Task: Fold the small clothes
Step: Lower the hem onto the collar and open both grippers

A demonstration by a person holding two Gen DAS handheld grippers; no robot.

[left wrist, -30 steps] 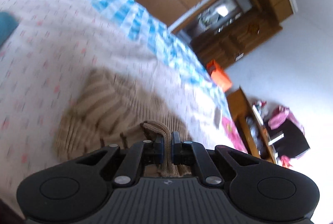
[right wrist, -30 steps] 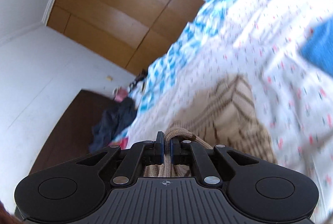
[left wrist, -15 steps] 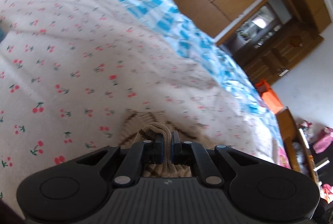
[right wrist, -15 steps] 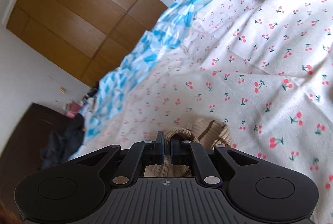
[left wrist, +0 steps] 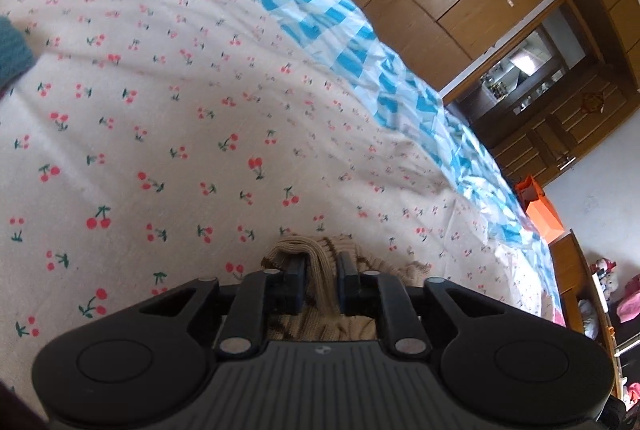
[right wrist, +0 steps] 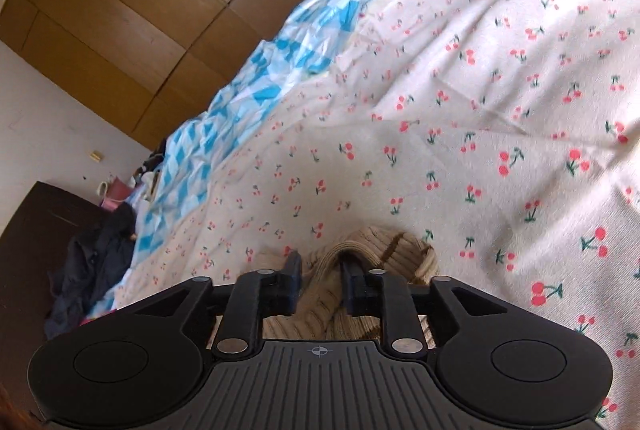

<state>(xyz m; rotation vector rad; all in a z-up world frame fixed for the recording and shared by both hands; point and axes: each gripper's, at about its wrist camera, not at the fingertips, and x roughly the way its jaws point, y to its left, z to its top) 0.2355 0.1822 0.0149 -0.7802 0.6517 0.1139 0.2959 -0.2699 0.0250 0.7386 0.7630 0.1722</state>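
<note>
My left gripper [left wrist: 321, 280] is loosening: its fingers [left wrist: 295, 284] have just been spreading, the tan knit garment [left wrist: 316, 270] standing slack between them on the cherry-print bedsheet [left wrist: 168, 118]. My right gripper [right wrist: 320, 282] is likewise parting around that garment's other fold.

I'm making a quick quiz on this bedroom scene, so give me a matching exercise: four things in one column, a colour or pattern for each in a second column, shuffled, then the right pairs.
Things:
1. knitted garment between the jaws of the left gripper
2. bedsheet under it
3. quilt along the far edge of the bed
4. bag by the wooden cabinet

Colours:
A. orange
B. cream with red cherries
C. tan with brown stripes
D. blue and white checks

Pairs: 1-C, 2-B, 3-D, 4-A
</note>
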